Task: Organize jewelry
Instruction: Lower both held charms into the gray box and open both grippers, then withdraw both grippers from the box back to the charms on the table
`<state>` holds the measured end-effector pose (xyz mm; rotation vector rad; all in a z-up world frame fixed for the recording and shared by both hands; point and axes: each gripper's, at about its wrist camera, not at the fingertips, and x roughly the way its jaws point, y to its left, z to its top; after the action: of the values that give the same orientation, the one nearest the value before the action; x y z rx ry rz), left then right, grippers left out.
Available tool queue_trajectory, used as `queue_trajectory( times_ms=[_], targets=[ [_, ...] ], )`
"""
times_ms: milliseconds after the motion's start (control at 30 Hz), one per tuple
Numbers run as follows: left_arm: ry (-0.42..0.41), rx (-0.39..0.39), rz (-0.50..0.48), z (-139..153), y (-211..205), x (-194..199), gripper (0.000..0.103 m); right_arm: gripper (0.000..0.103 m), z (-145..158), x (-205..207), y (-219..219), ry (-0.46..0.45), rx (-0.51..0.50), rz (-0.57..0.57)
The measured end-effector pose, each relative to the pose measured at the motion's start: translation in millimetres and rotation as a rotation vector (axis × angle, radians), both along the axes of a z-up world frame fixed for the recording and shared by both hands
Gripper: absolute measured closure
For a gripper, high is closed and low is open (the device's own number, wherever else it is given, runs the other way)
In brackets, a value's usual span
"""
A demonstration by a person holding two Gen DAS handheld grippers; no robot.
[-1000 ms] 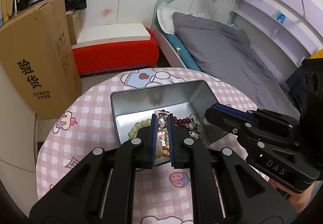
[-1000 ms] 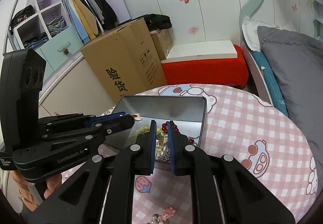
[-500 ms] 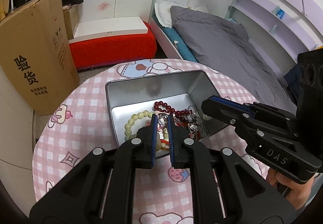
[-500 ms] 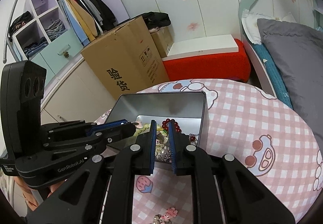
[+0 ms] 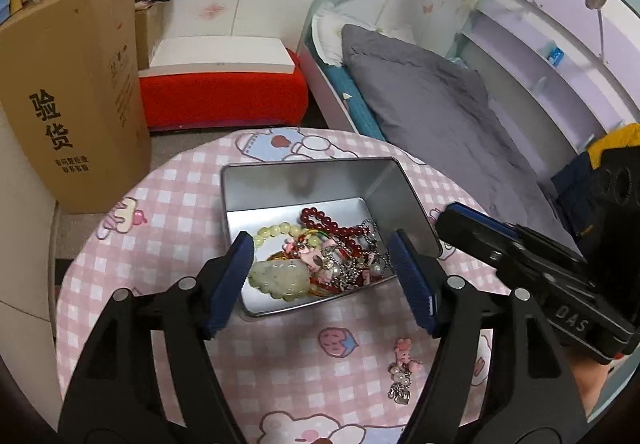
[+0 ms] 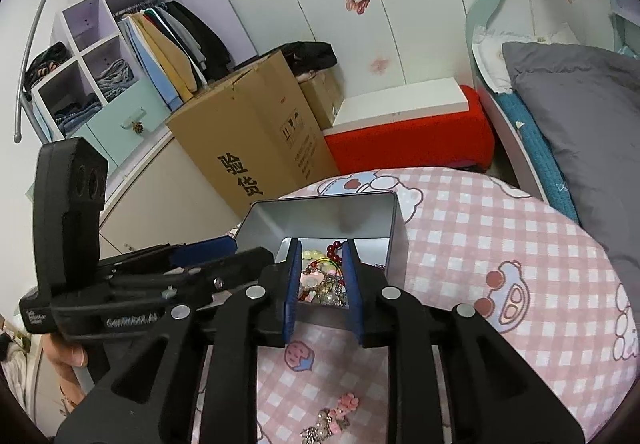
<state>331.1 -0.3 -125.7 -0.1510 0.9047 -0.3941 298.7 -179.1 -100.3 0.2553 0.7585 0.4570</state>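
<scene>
A silver metal tin (image 5: pixel 304 184) stands on the pink checked round table (image 5: pixel 160 244). It holds a pale jade pendant (image 5: pixel 280 274), a green bead bracelet (image 5: pixel 276 232), a red bead bracelet (image 5: pixel 332 224) and tangled chains. My left gripper (image 5: pixel 320 256) is open wide over the tin's near edge, empty. A pink charm with pearls (image 5: pixel 402 368) lies on the table near the front; it also shows in the right wrist view (image 6: pixel 332 420). My right gripper (image 6: pixel 322 276) is open a little above the tin (image 6: pixel 320 216), empty.
A tall cardboard box (image 5: pixel 76 100) stands left of the table. A red bench (image 5: pixel 224 92) with a white board is behind. A bed with a grey quilt (image 5: pixel 432 112) lies to the right. A wardrobe shelf (image 6: pixel 100 64) shows in the right wrist view.
My left gripper has opened wide and the jade pendant now lies in the tin. My right gripper has opened slightly. Both have pulled up and back a little.
</scene>
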Motion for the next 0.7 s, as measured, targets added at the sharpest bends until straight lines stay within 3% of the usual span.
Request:
queue_trajectory(
  times_ms=[133,367,700],
  targets=[
    [0.001,-0.027,-0.004,7.6,1.2,-7.5,0.033,0.080,6.9,-8.8,-4.2,-0.015,0.005,-0.007],
    [-0.048,0.000,-0.016,13.3,-2.1,-40.1,0.033,0.075,6.9,-35.9,-9.8,-0.025,-0.030,-0.001],
    [-0.045,0.114,-0.094,-31.4,-38.8,-94.2,0.033,0.070,-34.0,-83.4,-24.8,0.045,-0.085,-0.033]
  ],
)
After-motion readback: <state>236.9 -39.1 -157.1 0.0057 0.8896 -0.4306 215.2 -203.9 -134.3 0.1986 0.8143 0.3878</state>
